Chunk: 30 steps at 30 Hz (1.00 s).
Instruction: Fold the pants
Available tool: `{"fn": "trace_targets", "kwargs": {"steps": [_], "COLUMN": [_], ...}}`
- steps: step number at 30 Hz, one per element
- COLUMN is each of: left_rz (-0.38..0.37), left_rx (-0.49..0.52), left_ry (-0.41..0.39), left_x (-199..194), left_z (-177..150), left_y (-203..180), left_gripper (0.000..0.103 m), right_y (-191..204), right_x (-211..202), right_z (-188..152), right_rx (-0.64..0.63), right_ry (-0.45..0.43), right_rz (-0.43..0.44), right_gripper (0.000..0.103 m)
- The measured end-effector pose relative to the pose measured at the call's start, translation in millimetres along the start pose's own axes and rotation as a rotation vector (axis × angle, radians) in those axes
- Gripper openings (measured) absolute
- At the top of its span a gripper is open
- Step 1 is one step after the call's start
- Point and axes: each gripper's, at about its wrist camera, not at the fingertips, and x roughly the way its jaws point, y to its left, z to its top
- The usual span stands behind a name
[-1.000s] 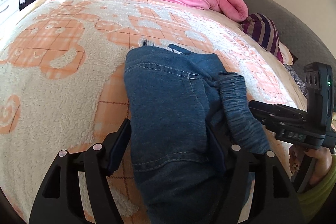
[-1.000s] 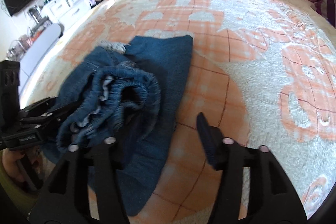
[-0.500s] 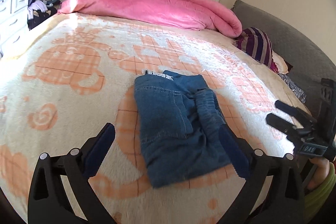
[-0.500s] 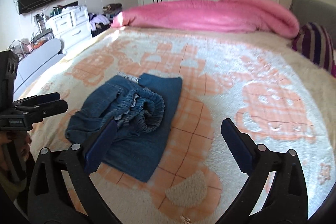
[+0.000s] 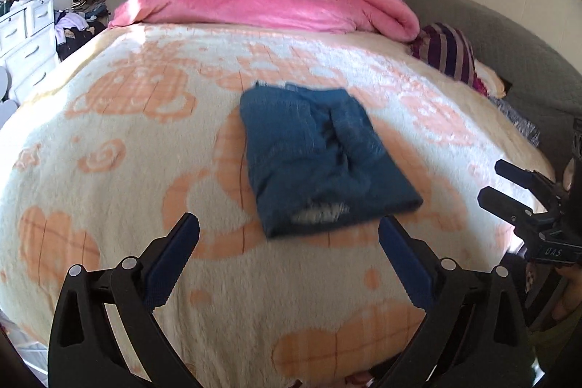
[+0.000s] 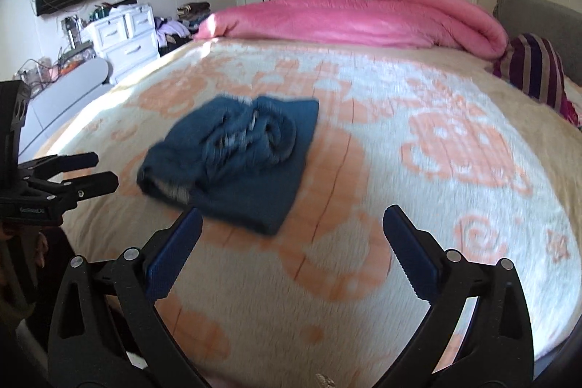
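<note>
The blue denim pants (image 5: 320, 155) lie folded in a compact bundle on the bed's cream and orange blanket (image 5: 127, 140). They also show in the right wrist view (image 6: 236, 159), with the elastic waistband bunched on top. My left gripper (image 5: 289, 235) is open and empty, held above the bed's near edge, short of the pants. My right gripper (image 6: 293, 224) is open and empty too, also short of the pants. Each gripper shows at the side of the other's view: the right one (image 5: 505, 184) and the left one (image 6: 91, 170).
A rolled pink duvet (image 5: 272, 6) lies along the far side of the bed. A striped pillow (image 5: 447, 53) and a grey headboard (image 5: 509, 35) are at the right. White drawers (image 6: 123, 39) with clutter stand at the left, wardrobes behind.
Both grippers have let go of the pants and pulled back and up from the bed. The pants now lie farther off, folded and still.
</note>
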Motion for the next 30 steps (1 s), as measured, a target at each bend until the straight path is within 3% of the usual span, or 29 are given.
{"fn": "trace_targets", "kwargs": {"steps": [6,11,30], "left_rz": [0.014,0.034,0.031], "left_rx": [-0.039,-0.054,-0.057], "left_ry": [0.036,0.058,0.054], "left_x": [9,15,14], "left_z": [-24,-29,-24], "left_y": [3,4,0], "left_gripper": [0.099,0.099,0.099], "right_y": [1,5,3], "right_x": [15,15,17], "right_z": [-22,-19,-21], "right_rx": [0.035,0.006,0.017], "right_ry": [0.078,0.063,0.076], "right_rz": [-0.027,-0.058,-0.045], "right_gripper": [0.094,0.094,0.094]}}
